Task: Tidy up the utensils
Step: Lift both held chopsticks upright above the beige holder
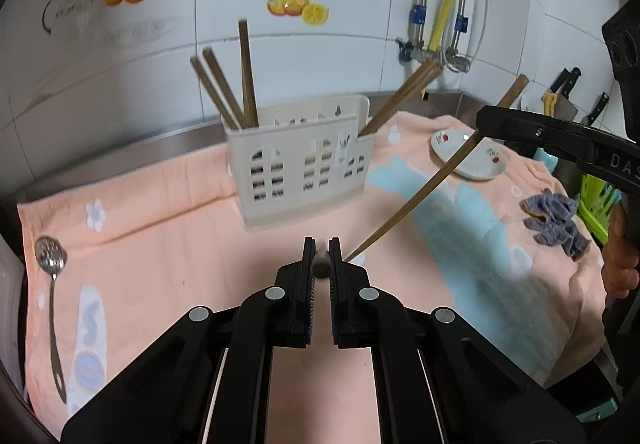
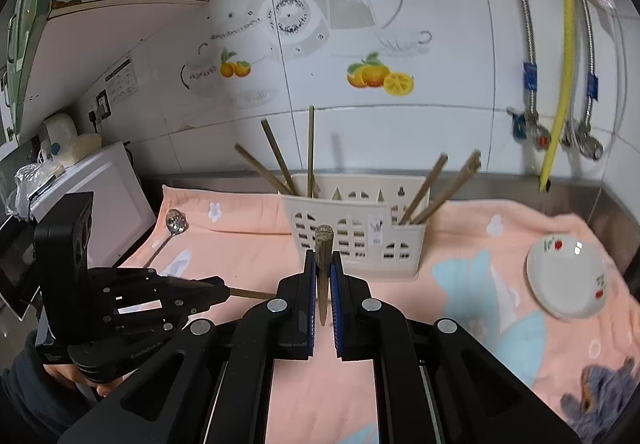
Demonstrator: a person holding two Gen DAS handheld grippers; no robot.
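Note:
My left gripper (image 1: 321,246) is shut on a wooden chopstick (image 1: 321,264) seen end-on; in the right wrist view it (image 2: 224,290) shows at the left with that chopstick (image 2: 250,294) sticking out. My right gripper (image 2: 323,258) is shut on another chopstick (image 2: 323,244), held upright; in the left wrist view it (image 1: 484,120) holds the stick slanted (image 1: 416,196) above the towel. Both hang in front of the cream utensil holder (image 1: 300,168) (image 2: 356,240). Chopsticks stand in the holder's left end (image 1: 244,84) and right end (image 1: 400,100). A slotted metal spoon (image 1: 50,264) (image 2: 176,222) lies on the towel at the left.
A pink towel (image 1: 160,236) covers the steel counter. A white saucer (image 1: 468,154) (image 2: 566,280) and a crumpled blue-grey cloth (image 1: 556,220) lie at the right. A white appliance (image 2: 100,196) stands at the left, knives (image 1: 568,84) at the far right, pipes (image 1: 444,12) on the tiled wall.

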